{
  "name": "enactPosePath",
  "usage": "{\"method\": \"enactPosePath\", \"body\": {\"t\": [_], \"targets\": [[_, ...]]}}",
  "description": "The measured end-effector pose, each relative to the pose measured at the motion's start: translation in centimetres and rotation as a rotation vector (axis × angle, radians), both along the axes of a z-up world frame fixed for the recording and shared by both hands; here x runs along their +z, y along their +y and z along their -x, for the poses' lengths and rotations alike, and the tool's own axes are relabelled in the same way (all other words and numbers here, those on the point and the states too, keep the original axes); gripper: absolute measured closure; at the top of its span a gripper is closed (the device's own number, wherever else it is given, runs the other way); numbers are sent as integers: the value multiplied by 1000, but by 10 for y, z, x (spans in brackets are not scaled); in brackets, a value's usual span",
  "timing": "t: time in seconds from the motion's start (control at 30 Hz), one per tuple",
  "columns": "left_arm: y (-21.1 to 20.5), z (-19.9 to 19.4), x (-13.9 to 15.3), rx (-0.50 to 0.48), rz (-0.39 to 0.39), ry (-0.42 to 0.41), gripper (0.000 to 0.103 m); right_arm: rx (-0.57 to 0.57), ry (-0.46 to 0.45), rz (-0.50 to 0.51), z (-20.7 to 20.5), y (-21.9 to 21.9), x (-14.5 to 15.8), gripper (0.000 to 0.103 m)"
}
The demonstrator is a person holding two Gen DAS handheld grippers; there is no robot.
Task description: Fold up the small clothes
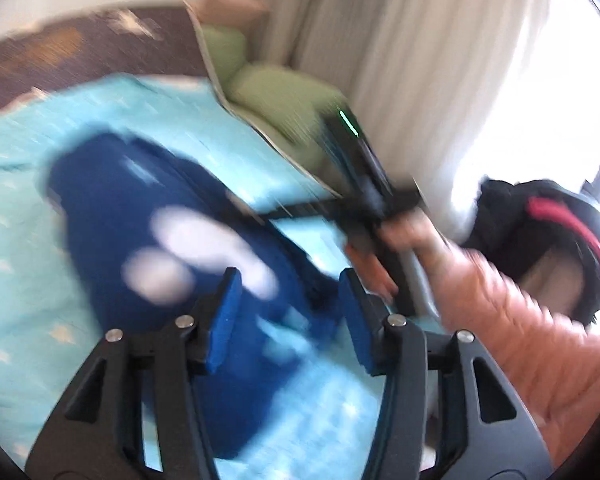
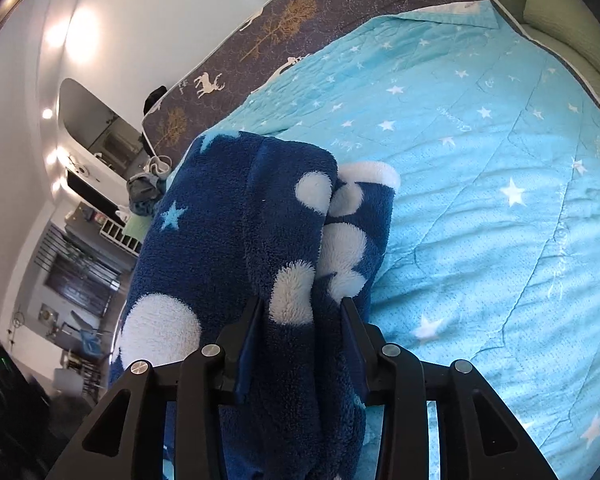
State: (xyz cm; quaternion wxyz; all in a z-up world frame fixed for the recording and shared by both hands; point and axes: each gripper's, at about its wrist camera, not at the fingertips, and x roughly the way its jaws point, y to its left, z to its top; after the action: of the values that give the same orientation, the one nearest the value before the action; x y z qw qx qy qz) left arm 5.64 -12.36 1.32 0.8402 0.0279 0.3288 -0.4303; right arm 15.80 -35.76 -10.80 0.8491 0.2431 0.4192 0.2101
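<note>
A dark blue fleece garment (image 2: 236, 220) with white dots and pale stars lies bunched on a light blue star-print quilt (image 2: 480, 168). My right gripper (image 2: 304, 324) is shut on a thick fold of the fleece, which fills the gap between its blue pads. In the blurred left wrist view the same fleece (image 1: 140, 208) lies on the quilt (image 1: 28, 240). My left gripper (image 1: 288, 312) is open and empty just above its near end. The right gripper, held by a hand in an orange sleeve (image 1: 512, 320), shows at the right.
The bed's dark deer-print sheet (image 2: 292, 28) shows beyond the quilt. Green pillows (image 1: 268, 88) lie at the bed's far side by white curtains (image 1: 400, 60). A black and red bag (image 1: 560, 232) sits at the right. Shelves and clutter (image 2: 92, 208) stand left of the bed.
</note>
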Motion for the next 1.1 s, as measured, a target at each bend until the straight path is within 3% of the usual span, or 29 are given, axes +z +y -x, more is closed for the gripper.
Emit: {"method": "enactPosePath", "body": {"t": [0.1,0.13,0.23,0.3,0.43,0.53,0.67,0.8,0.9,0.97,1.0,1.1], "targets": [[4,-30,5,148,-62,-151,45,-15,4,10,-2,7,2,61],[0,-42,-3,178,-108,-154,45,-24,8,10,-2,8,2,61],[-12,-72,-54,223,-238,-52,45,-48,10,29,12,5,4,60],[-17,-67,-64,232,-271,-111,44,-50,18,59,25,5,5,60],[-14,-59,-62,225,-292,-141,44,-52,18,71,57,-1,9,60],[-12,-69,-64,229,-269,-99,45,-77,-14,179,85,1,27,60],[-8,-66,-60,223,-241,-83,44,26,-90,270,118,24,43,60],[-9,-63,-60,226,-243,-89,44,95,-41,370,126,44,22,60],[-9,-64,-61,225,-243,-85,44,94,3,347,124,47,5,60],[-8,-65,-60,222,-243,-83,43,71,-1,321,127,43,0,74],[-7,-65,-60,219,-243,-82,43,65,-6,323,129,42,-1,93],[-7,-66,-60,210,-241,-84,43,36,-31,279,144,34,-2,95]]}}
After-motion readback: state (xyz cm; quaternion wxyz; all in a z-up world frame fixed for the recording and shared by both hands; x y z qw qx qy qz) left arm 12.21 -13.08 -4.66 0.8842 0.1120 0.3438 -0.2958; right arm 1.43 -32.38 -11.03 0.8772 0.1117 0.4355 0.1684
